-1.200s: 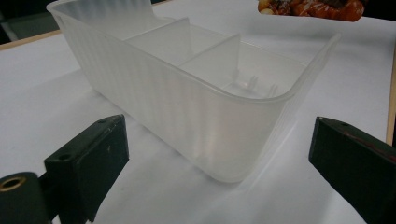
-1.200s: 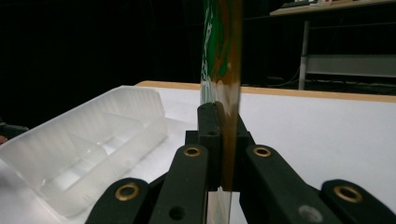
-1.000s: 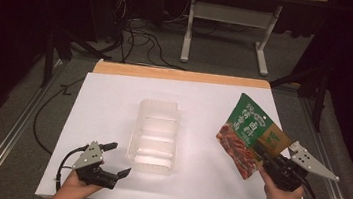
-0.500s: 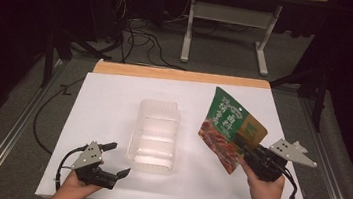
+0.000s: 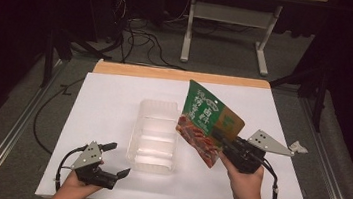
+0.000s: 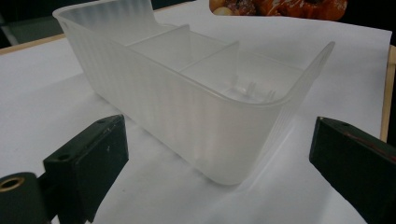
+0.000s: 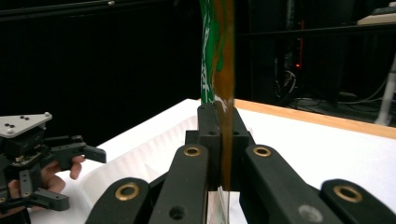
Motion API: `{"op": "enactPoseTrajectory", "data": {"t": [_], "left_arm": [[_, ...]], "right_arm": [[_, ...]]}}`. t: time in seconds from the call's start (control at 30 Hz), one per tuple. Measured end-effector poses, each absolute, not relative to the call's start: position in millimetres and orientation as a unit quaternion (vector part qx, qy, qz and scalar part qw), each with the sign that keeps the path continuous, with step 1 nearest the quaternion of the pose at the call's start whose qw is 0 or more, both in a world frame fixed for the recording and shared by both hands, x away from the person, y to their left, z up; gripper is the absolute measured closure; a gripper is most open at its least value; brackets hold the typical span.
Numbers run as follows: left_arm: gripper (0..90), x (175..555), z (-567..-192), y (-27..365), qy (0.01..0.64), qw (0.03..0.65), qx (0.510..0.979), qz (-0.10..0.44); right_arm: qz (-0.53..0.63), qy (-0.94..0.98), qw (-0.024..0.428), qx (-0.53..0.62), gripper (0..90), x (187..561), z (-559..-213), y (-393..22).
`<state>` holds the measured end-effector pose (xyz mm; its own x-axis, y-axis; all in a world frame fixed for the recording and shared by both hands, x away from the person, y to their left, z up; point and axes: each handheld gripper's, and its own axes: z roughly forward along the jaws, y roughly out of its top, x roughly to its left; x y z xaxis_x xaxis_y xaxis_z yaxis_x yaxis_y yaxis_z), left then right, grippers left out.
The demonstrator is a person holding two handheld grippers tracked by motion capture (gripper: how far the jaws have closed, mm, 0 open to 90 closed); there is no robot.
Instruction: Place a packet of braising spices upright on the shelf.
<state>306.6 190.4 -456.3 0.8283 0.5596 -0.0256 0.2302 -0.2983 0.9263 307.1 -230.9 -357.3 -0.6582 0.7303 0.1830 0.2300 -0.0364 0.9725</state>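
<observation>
A green and orange snack pouch (image 5: 207, 123) hangs above the white table, just right of a clear plastic tray (image 5: 155, 136) with dividers. My right gripper (image 5: 220, 137) is shut on the pouch's edge; in the right gripper view the pouch (image 7: 218, 70) stands edge-on between the pressed jaws of the right gripper (image 7: 219, 140). My left gripper (image 5: 116, 159) rests open at the table's front left, its jaws facing the tray's near corner. In the left gripper view the tray (image 6: 196, 93) stands just beyond the two spread jaws of the left gripper (image 6: 219, 158), with nothing between them.
A white sheet (image 5: 109, 102) covers the wooden table (image 5: 177, 74). Behind it are a white-legged stand (image 5: 224, 19) and loose cables (image 5: 136, 39) on the floor. A metal rail (image 5: 10, 131) runs along the left side. The left hand and gripper (image 7: 32, 154) appear in the right gripper view.
My right gripper has carried the pouch leftward, toward the tray, and slightly up. The left gripper has stayed where it was.
</observation>
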Motion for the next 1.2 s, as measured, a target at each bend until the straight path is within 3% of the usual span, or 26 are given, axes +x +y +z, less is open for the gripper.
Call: {"op": "enactPoseTrajectory", "data": {"t": [1.2], "left_arm": [[5.1, 306.2, -453.5, 196.2, 0.255, 0.549, 0.781, 0.154]], "right_arm": [[0.637, 0.694, 0.143, 0.304, 90.0, 321.7, -366.3, -144.0]]}}
